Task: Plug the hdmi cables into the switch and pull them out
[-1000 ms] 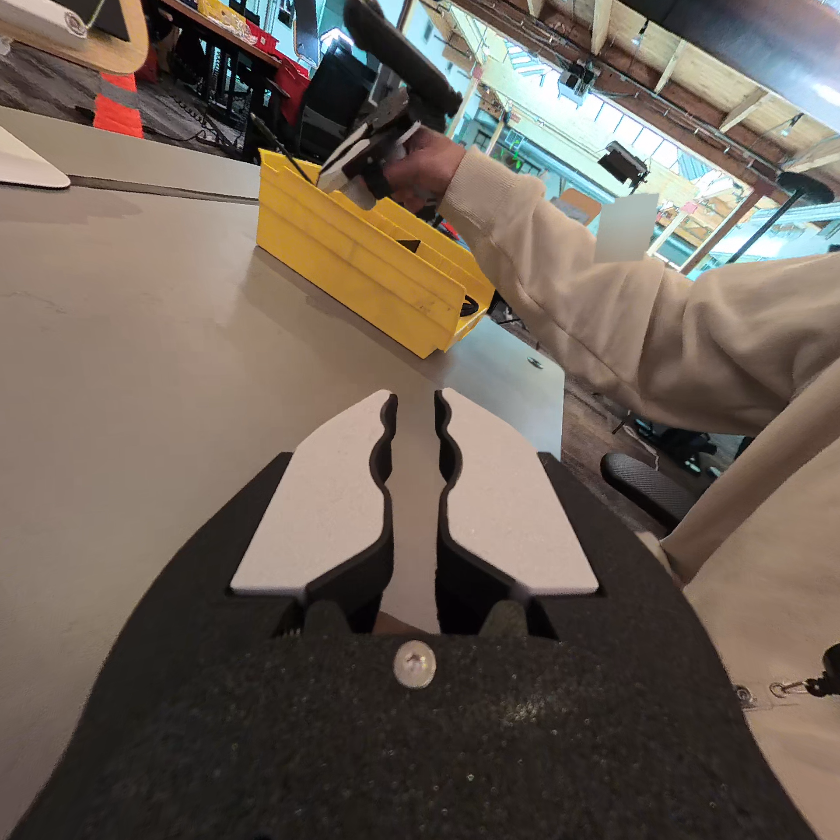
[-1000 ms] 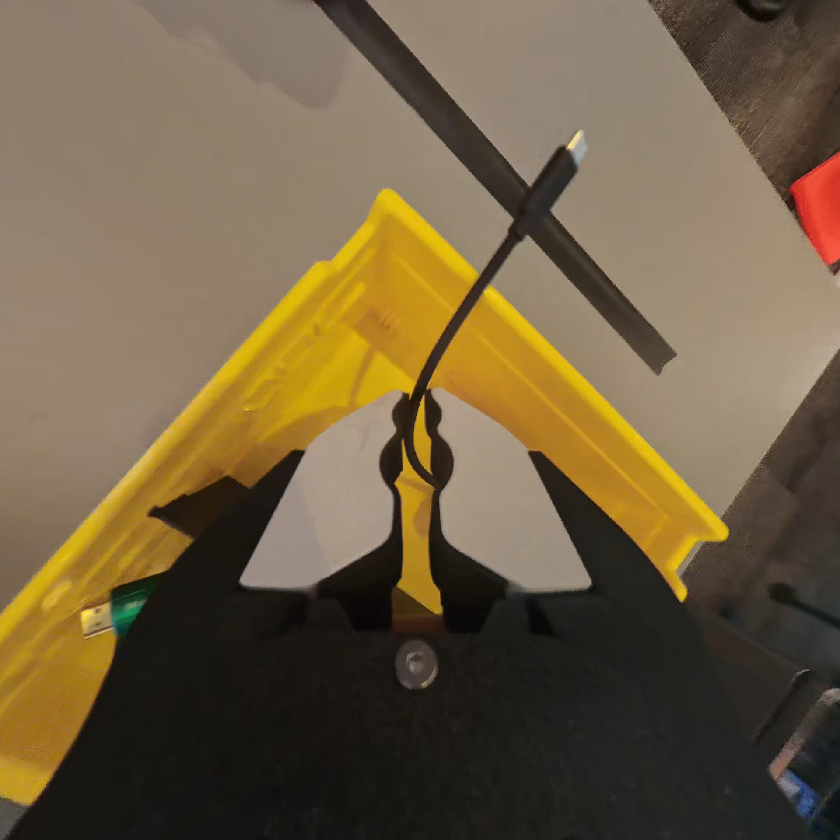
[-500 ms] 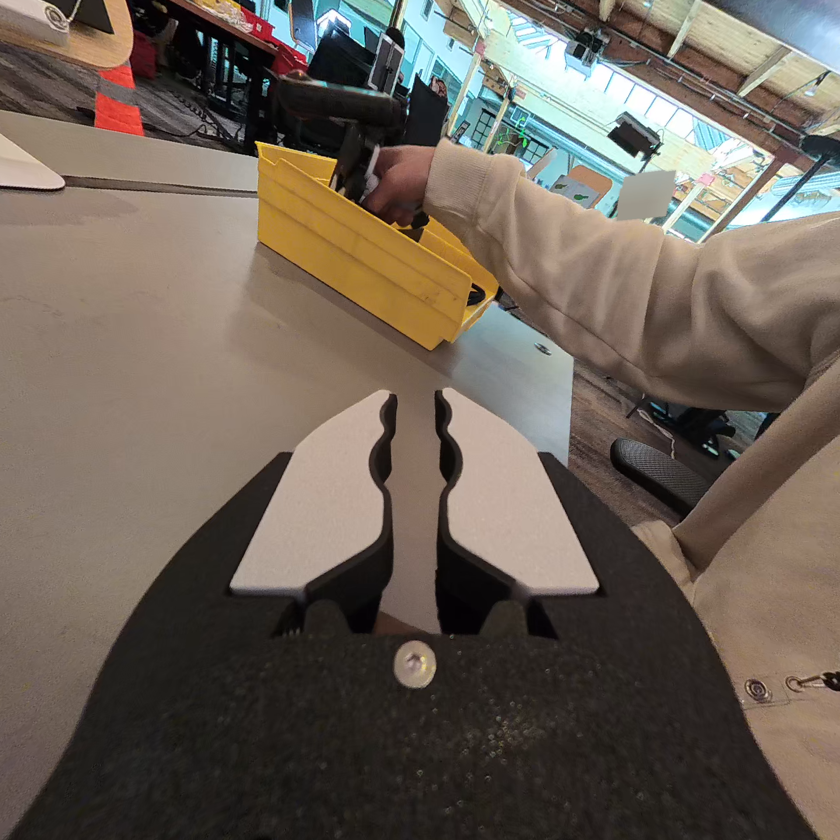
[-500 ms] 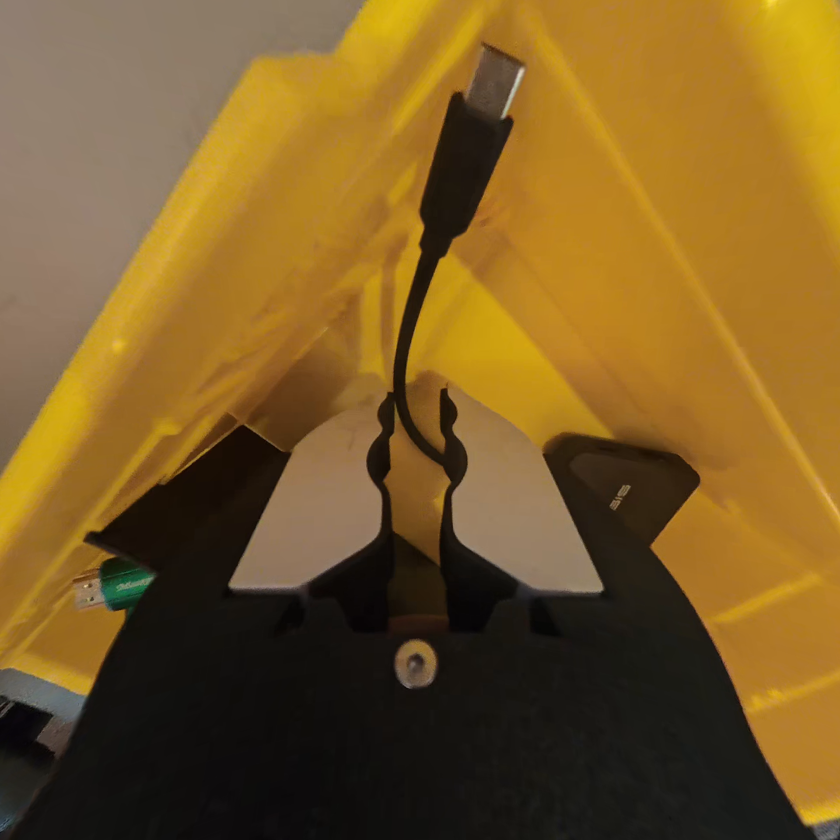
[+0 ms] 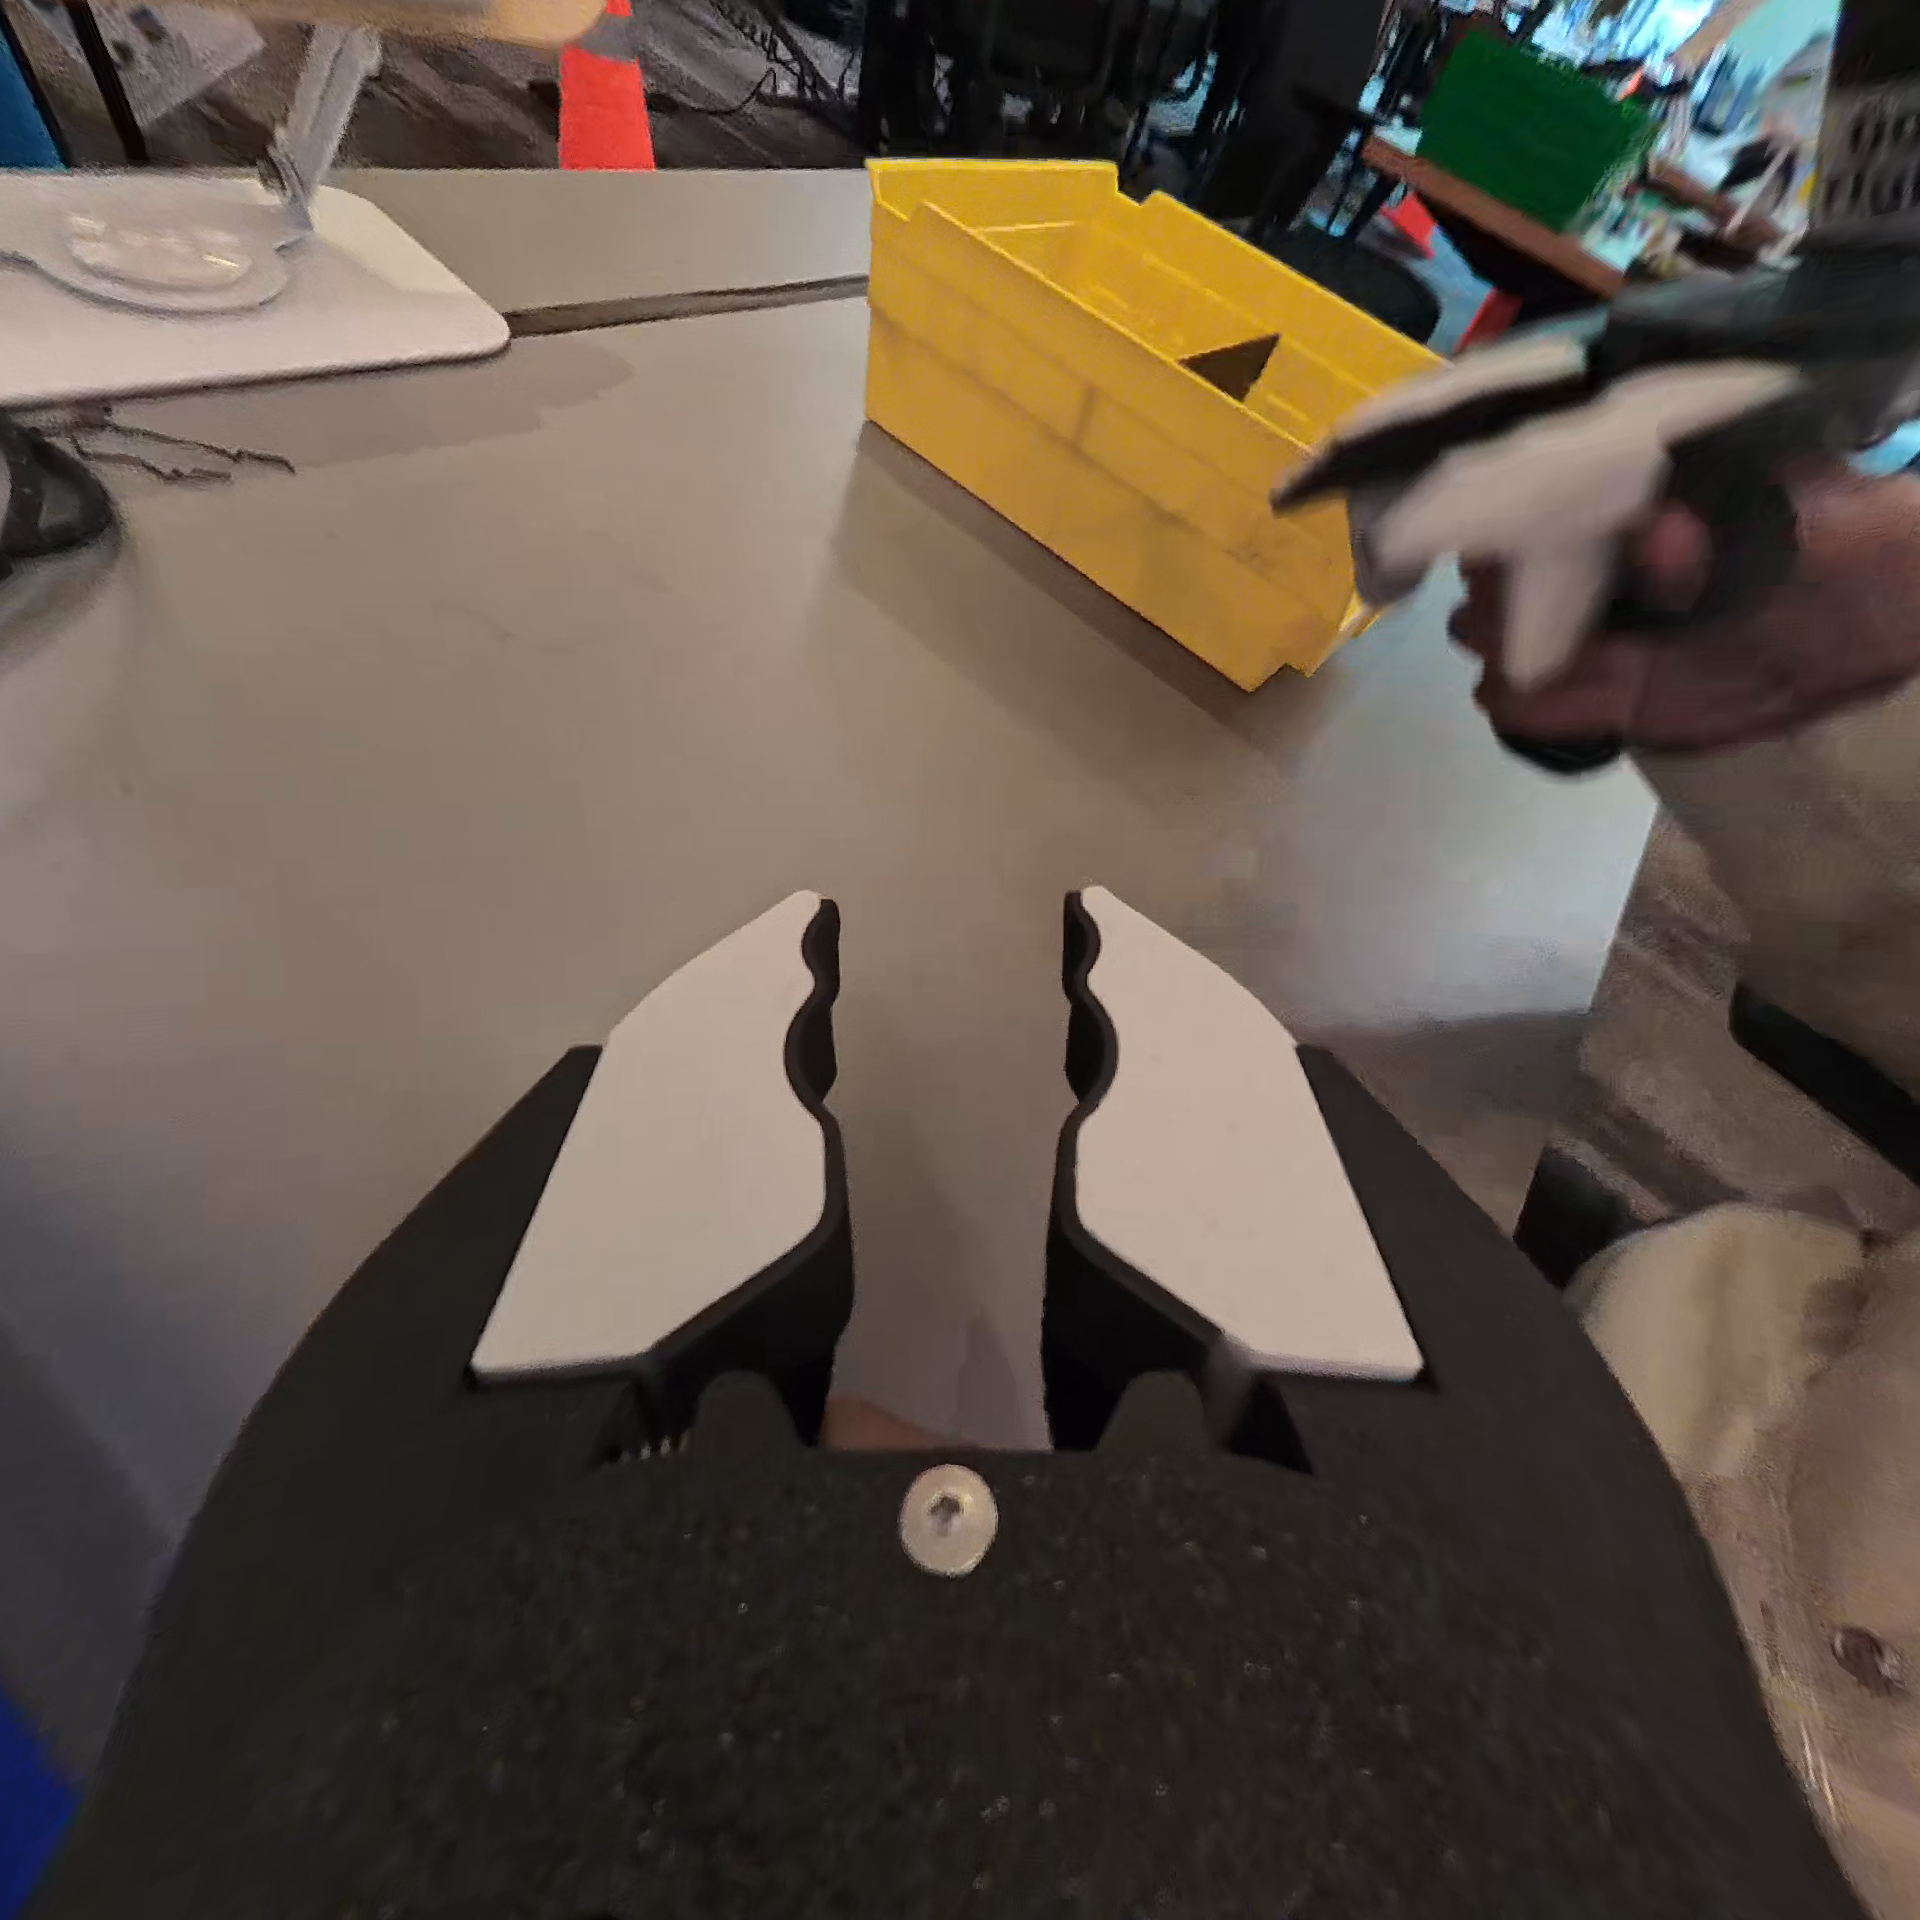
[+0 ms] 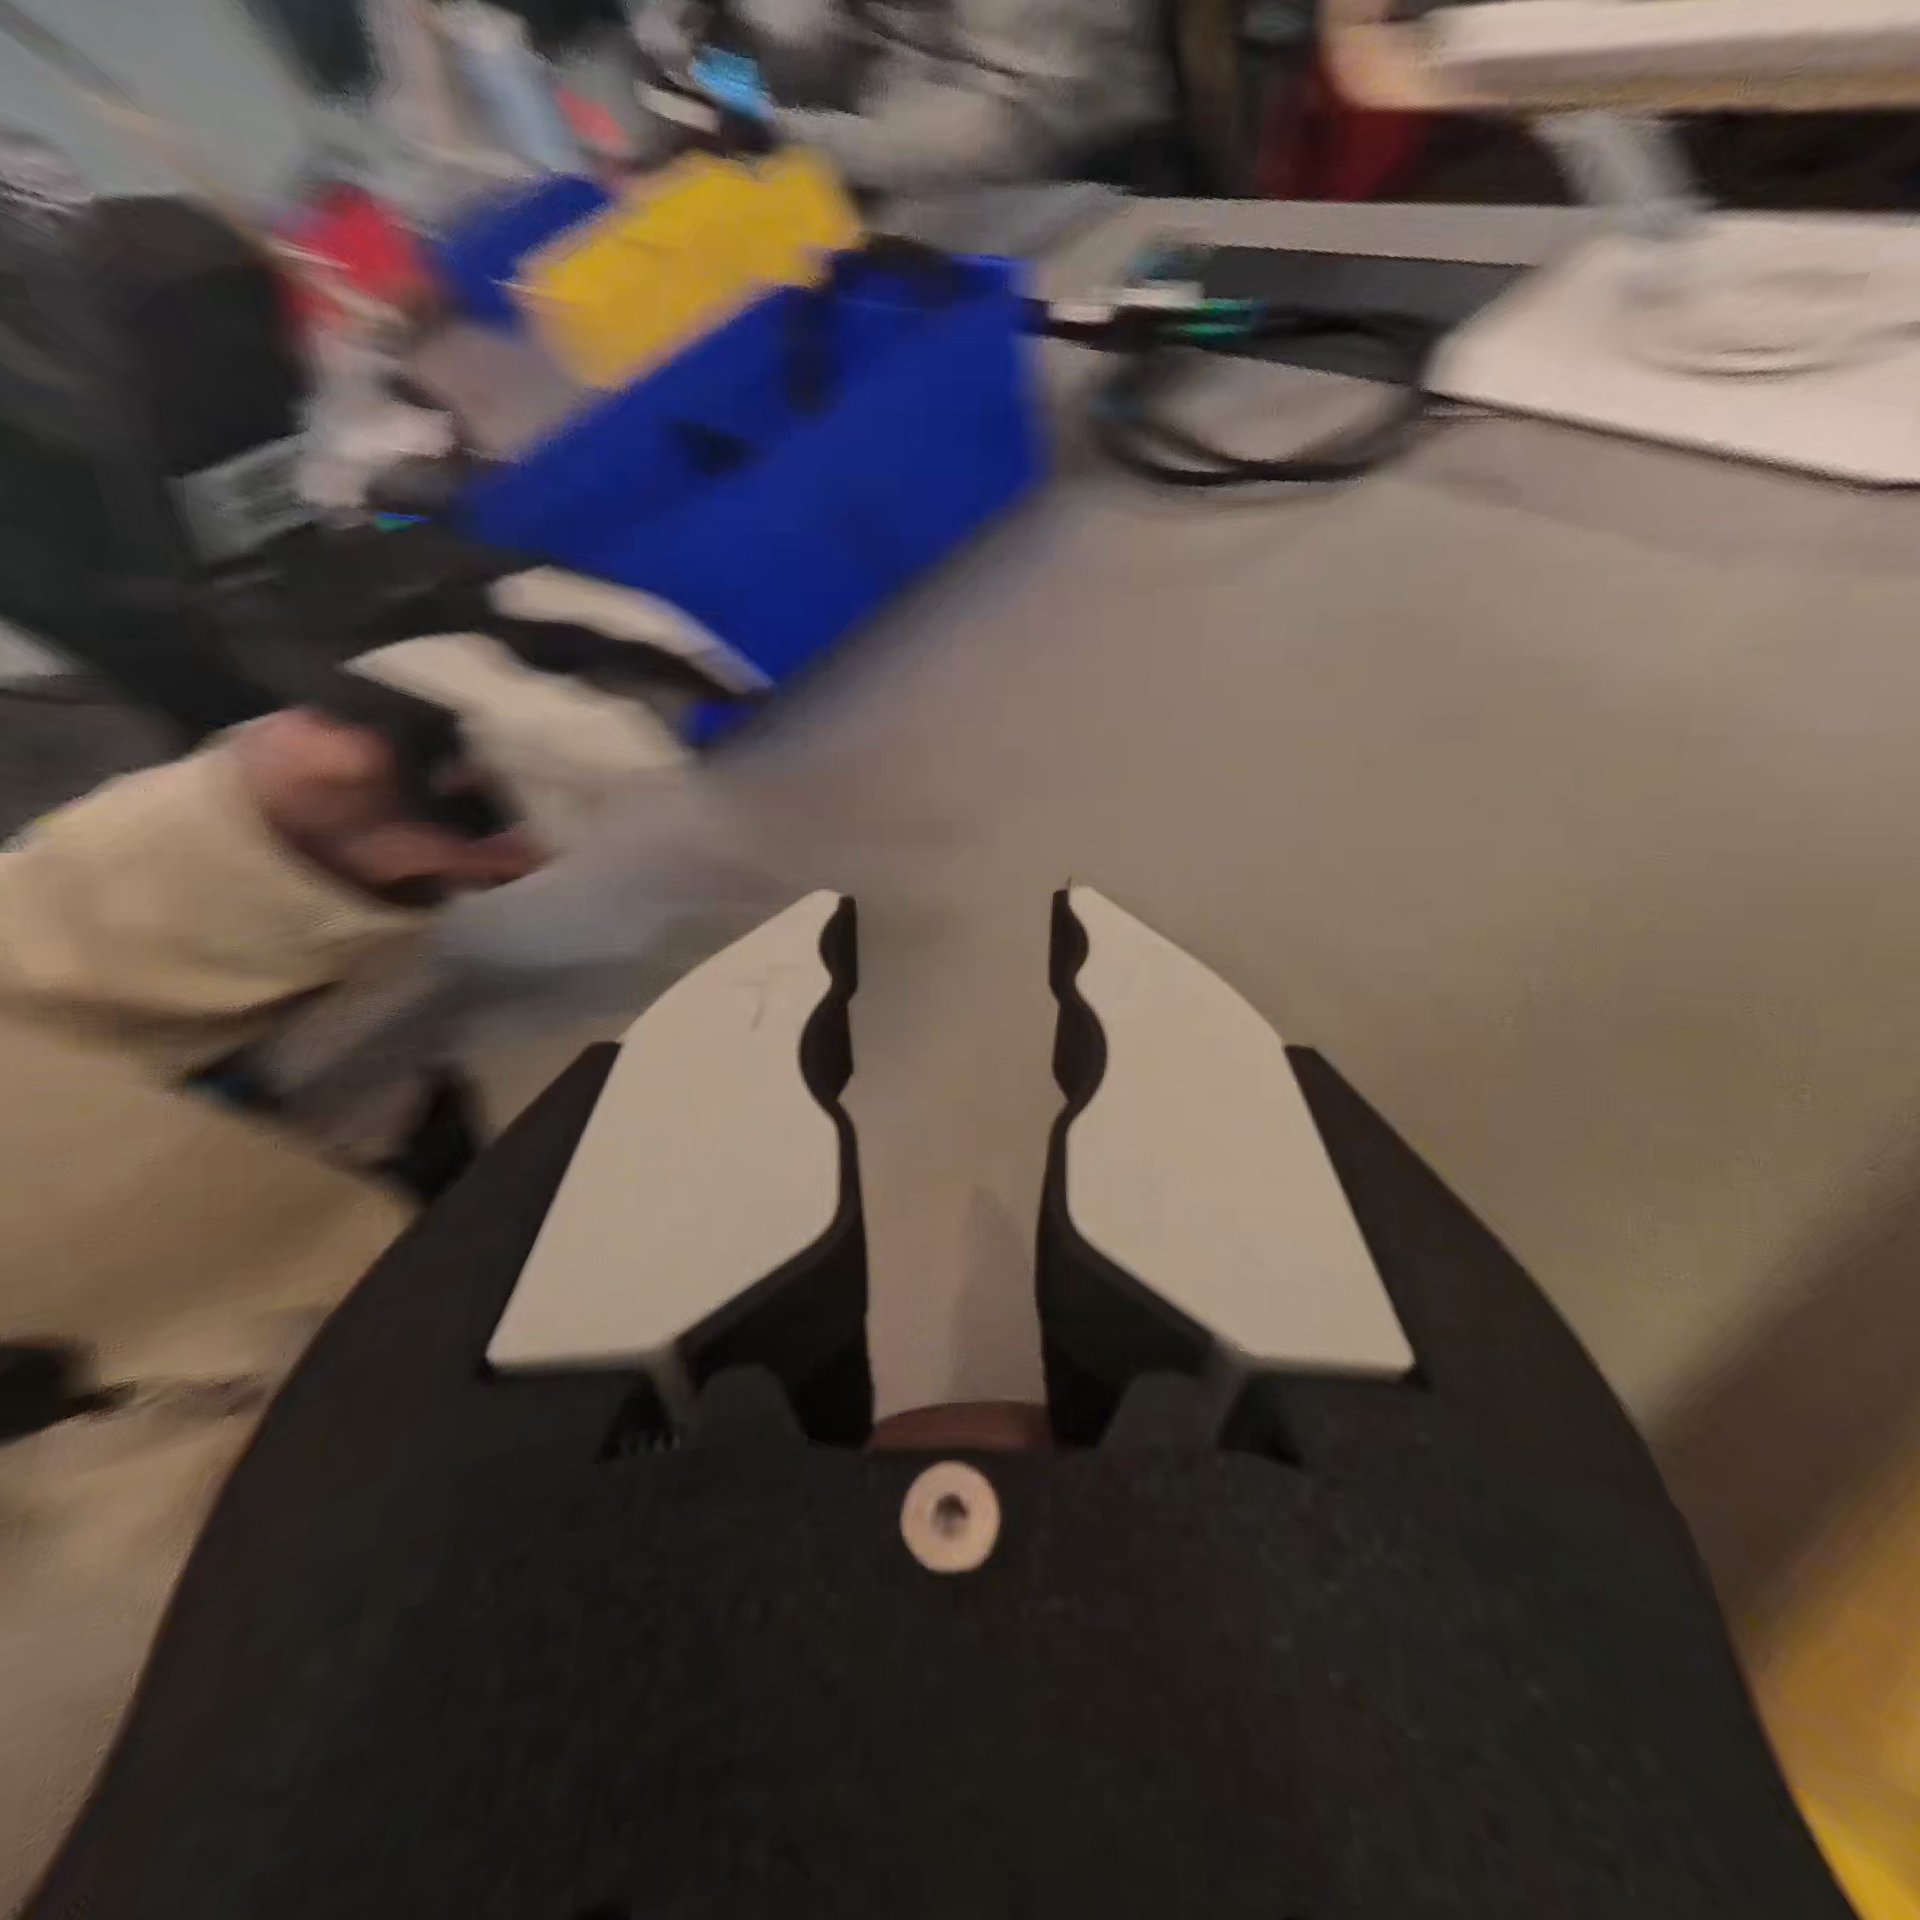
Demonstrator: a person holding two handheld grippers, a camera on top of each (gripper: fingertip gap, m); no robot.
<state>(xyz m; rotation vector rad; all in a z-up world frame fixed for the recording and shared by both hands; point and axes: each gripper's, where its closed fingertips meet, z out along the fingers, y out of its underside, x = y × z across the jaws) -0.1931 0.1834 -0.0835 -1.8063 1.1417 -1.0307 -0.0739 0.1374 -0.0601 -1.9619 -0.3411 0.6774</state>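
The black cable held half a second ago is gone from the right gripper [image 6: 954, 904]; both grippers' fingers are parted, empty. It was presumably left in the yellow bin [image 5: 1101, 343], upper right; no switch is seen.

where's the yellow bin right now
In the left wrist view, the yellow bin sits on the grey table, upper right of centre, just left of the right gripper.

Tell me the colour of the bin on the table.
Yellow; the bin shows best in the left wrist view.
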